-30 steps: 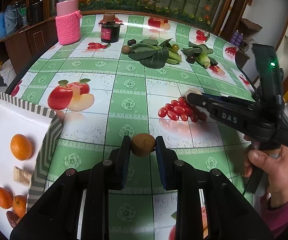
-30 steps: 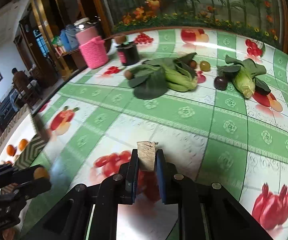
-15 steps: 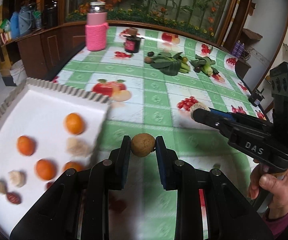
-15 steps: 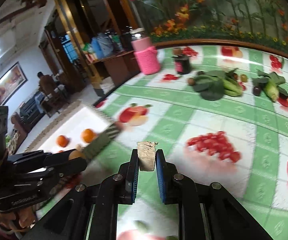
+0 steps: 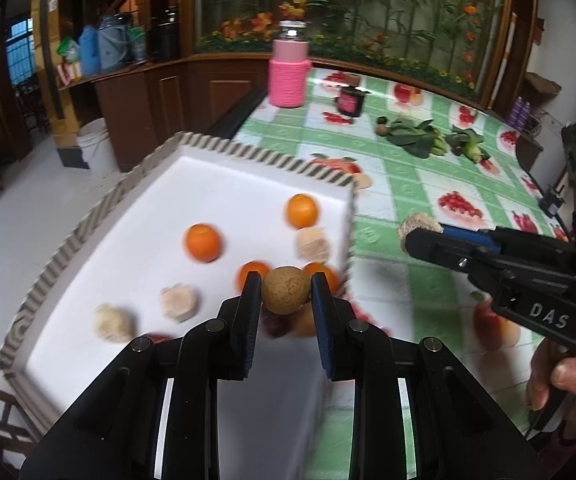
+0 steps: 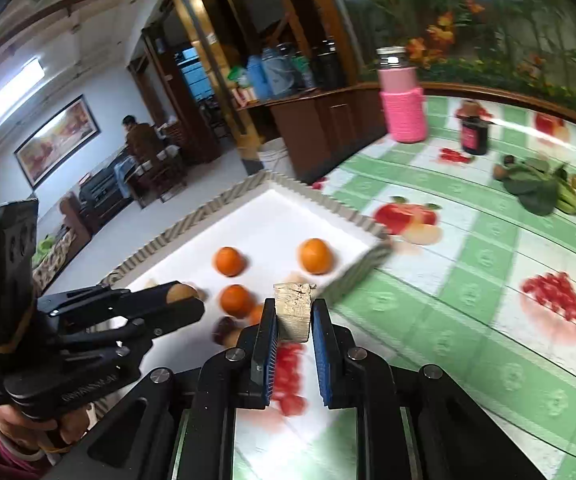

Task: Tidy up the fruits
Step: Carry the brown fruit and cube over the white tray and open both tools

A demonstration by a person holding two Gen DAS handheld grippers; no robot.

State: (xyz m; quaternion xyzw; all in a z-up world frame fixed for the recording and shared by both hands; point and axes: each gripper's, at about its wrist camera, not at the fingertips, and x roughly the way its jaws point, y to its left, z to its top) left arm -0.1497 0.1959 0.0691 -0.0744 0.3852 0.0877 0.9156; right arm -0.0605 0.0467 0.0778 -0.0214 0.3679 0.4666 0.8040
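Observation:
My left gripper (image 5: 285, 292) is shut on a round brown fruit (image 5: 286, 289) and hangs over the near right part of the white tray (image 5: 223, 168). In the tray lie several oranges (image 5: 203, 241) and pale beige pieces (image 5: 179, 302). My right gripper (image 6: 294, 314) is shut on a pale beige chunk (image 6: 294, 310), just past the tray's (image 6: 247, 216) right corner, over the tablecloth. The left wrist view has the right gripper (image 5: 414, 232) to the right of the tray with the chunk (image 5: 418, 224) at its tip. The left gripper (image 6: 183, 300) with the brown fruit (image 6: 181, 293) appears at the left of the right wrist view.
The green fruit-print tablecloth (image 5: 408, 184) carries a pink knitted-sleeve bottle (image 5: 290, 72), a dark jar (image 5: 351, 100) and leafy greens with small fruits (image 5: 416, 136) at the far end. A wooden cabinet (image 5: 159, 92) and white bucket (image 5: 93, 144) stand left. A person (image 6: 141, 140) sits far off.
Both grippers have swung left from the table's middle to the tray, each keeping its hold. The tray with oranges now fills the left wrist view.

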